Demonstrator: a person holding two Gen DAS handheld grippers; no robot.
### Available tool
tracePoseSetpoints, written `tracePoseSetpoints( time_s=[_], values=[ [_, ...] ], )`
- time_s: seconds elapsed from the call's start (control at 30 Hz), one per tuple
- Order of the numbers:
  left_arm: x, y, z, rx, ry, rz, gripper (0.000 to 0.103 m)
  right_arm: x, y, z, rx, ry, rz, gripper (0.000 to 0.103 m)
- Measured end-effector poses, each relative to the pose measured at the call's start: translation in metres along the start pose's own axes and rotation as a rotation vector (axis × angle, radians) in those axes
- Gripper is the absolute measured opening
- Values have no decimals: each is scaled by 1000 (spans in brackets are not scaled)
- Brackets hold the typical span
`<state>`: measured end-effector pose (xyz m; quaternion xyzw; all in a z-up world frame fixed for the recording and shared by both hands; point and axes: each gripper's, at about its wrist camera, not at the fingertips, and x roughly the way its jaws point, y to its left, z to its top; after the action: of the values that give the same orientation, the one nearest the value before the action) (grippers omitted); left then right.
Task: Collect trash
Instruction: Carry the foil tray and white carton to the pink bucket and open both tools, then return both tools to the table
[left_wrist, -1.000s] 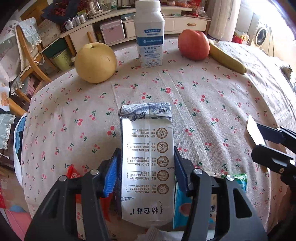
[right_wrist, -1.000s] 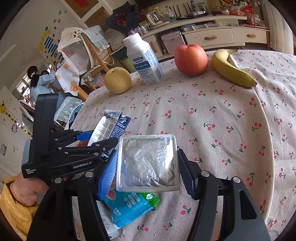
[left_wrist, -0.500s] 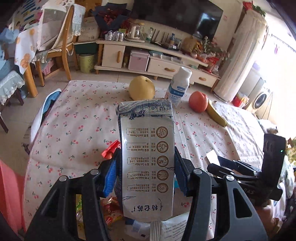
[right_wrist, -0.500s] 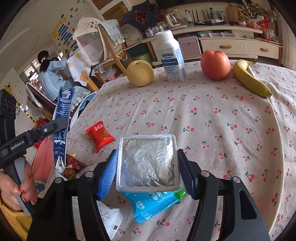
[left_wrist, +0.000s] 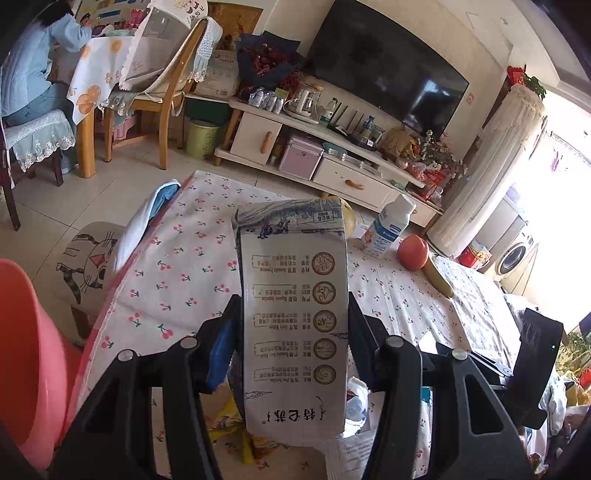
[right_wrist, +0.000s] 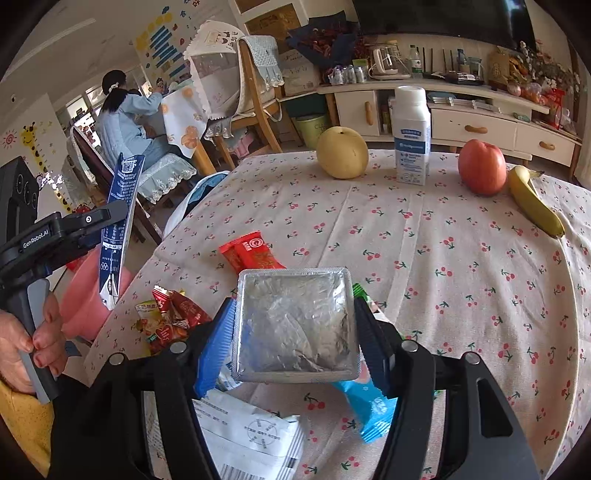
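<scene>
The left gripper (left_wrist: 291, 354) is closed on a flattened milk carton (left_wrist: 291, 317), and the right gripper (right_wrist: 295, 332) is closed on a square foil tray (right_wrist: 295, 321). Both pieces of trash are lifted off the table (right_wrist: 443, 258).

Compared with a second ago, the left hand has carried its carton away from the middle of the table toward the near left edge. In the earlier left view the carton hung over the cloth close to the pear; now the pink bin (left_wrist: 26, 354) shows at the left of that view and the fruit is far away. The right gripper has pulled back a little too, so more of the wrappers below it are visible. This probably means the carrying step is under way and the carton is nearly above the bin, but nothing is dropped yet.

The long axis of the carton runs along the fingers, with its folded top pointing away from the hand. In the right view it stands almost upright, edge-on, above the bin. The tray lies flat between the pads with its foil side up.

On the near cloth a red wrapper (right_wrist: 251, 254), a blue wrapper (right_wrist: 373, 410) and other packets remain. Farther away stand the pear (right_wrist: 342, 152), the milk bottle (right_wrist: 412, 136), the apple (right_wrist: 482, 166) and the banana (right_wrist: 533, 201).
</scene>
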<state>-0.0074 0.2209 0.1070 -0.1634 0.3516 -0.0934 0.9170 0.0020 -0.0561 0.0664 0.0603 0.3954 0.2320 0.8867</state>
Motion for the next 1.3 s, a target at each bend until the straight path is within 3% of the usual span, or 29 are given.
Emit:
tracePoseSetpoints(
  time_s=[0.23,0.47,0.77,0.93,1.07,1.1,1.17,1.2,1.23,1.3],
  values=[
    [-18,40,-1,-47,-21,51,55,10,50,10,-60,-7,11,64],
    [-55,80,9,-74,-96,144,55,18,134,33,-132,-33,130,64],
    [-108,168,20,-265,-194,301,56,61,270,52,-252,12,324,64],
    [-133,213,18,-381,-230,379,56,96,329,49,-310,65,377,64],
    [-140,243,14,-456,-212,434,56,126,355,37,-358,115,370,65],
    [-140,249,13,-472,-206,447,57,134,360,34,-367,134,370,65],
    [-140,262,13,-497,-191,453,67,143,366,29,-368,146,352,82],
    [-141,267,13,-509,-189,465,78,145,366,27,-360,143,343,84],
    [-143,268,12,-514,-195,482,84,145,364,26,-352,134,340,87],
    [-144,269,12,-504,-213,497,84,142,358,27,-341,106,316,90]
  ],
)
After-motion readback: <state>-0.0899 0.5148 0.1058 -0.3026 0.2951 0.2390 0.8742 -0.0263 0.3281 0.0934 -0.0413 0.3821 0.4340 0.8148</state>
